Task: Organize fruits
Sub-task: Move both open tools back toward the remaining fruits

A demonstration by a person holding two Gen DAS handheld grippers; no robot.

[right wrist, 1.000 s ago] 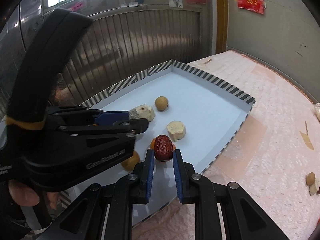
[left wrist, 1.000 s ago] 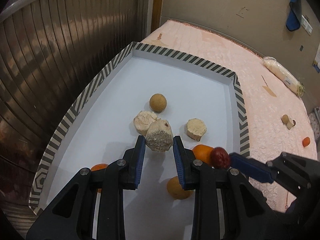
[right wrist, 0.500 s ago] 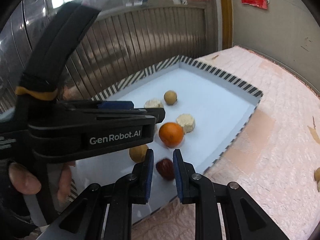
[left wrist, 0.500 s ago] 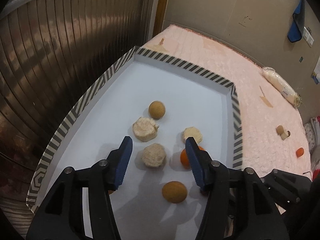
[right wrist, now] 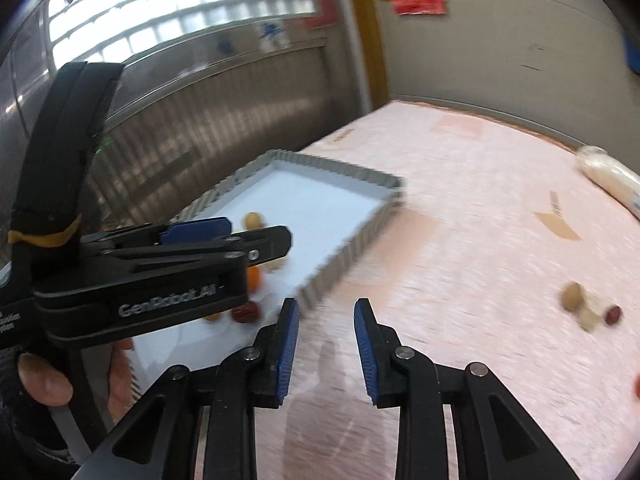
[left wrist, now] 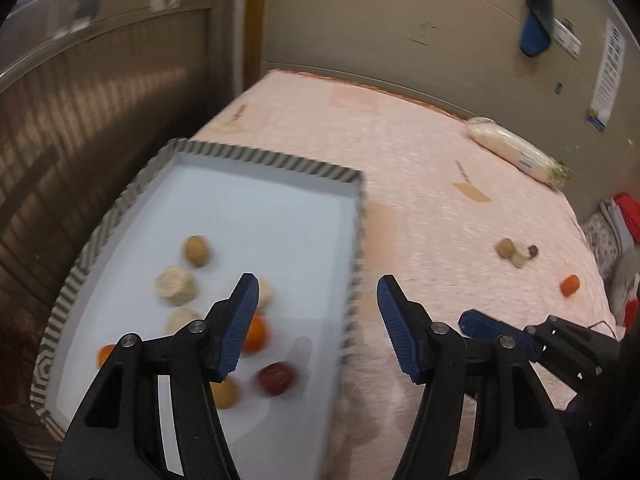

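A white tray with a striped rim point(left wrist: 260, 157) point(right wrist: 340, 170) lies on the pink cloth and holds several fruits: a red date point(left wrist: 275, 378) point(right wrist: 245, 313), an orange point(left wrist: 254, 333), brown balls and pale cut chunks point(left wrist: 175, 291). My left gripper point(left wrist: 314, 308) hangs over the tray's right rim, its jaws opening with nothing between them. My right gripper point(right wrist: 326, 330) is over bare cloth beside the tray, jaws opening and empty. More fruit lies far right on the cloth: a small cluster point(left wrist: 515, 251) point(right wrist: 588, 306) and an orange piece point(left wrist: 569, 285).
A wrapped white roll point(left wrist: 516, 153) lies at the cloth's far right edge. A ribbed metal shutter point(left wrist: 80, 120) runs along the tray's left side. A hand point(right wrist: 44, 380) holds the left gripper's handle. Tan patches point(left wrist: 470, 192) mark the cloth.
The left gripper let go of the pale chunk and the right gripper dropped the red date into the tray. Both opened, drew back and swung right towards the cloth.
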